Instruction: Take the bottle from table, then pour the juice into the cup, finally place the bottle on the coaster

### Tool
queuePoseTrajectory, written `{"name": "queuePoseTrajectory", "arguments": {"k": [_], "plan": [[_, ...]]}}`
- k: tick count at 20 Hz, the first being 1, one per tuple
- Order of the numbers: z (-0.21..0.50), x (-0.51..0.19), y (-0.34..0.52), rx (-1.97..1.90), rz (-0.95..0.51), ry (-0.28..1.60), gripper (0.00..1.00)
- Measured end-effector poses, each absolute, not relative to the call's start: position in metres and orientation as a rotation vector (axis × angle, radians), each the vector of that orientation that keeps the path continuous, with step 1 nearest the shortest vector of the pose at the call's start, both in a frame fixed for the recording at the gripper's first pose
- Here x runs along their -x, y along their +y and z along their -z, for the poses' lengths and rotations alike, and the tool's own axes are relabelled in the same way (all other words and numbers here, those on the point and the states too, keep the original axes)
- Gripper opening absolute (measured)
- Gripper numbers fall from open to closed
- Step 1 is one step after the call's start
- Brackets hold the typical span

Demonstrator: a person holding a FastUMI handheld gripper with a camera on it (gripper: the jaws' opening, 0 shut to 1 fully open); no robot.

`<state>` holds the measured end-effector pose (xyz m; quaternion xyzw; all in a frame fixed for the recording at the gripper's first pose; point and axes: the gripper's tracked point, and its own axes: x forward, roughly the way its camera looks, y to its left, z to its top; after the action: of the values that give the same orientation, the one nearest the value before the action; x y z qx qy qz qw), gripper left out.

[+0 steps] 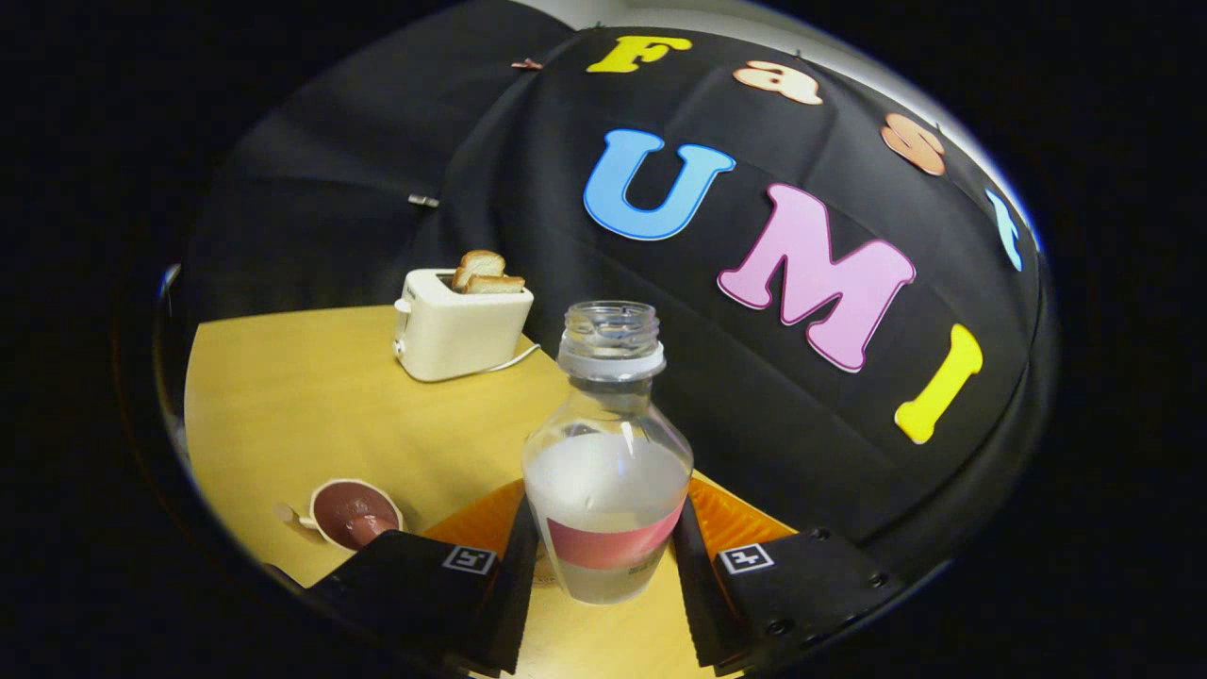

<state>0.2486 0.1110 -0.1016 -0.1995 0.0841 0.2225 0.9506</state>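
Gripping an uncapped juice bottle [606, 462] upright so nothing spills, the gripper [603, 556] has both fingers clamped on its sides. An orange coaster [740, 519] lies just beyond; the cup [355, 512] sits left of the jaws

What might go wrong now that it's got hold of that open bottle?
The bottle has no cap and is still roughly half full, so a tilt on the way could spill it onto the wooden table. The gripper holds it low, at the label, so the top may sway or slip. The orange coaster lies just behind the bottle, and a careless set-down may land off it. The cup stands close beside one finger.
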Motion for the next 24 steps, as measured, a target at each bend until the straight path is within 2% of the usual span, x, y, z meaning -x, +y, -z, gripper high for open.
{"name": "queuePoseTrajectory", "arguments": {"k": [5,13,24], "plan": [[0.144,-0.267,0.129,0.182,-0.494,0.184,0.70],[0.201,-0.306,0.109,-0.027,-0.386,0.225,0.71],[0.219,-0.297,0.112,0.073,-0.382,0.184,0.79]]}}
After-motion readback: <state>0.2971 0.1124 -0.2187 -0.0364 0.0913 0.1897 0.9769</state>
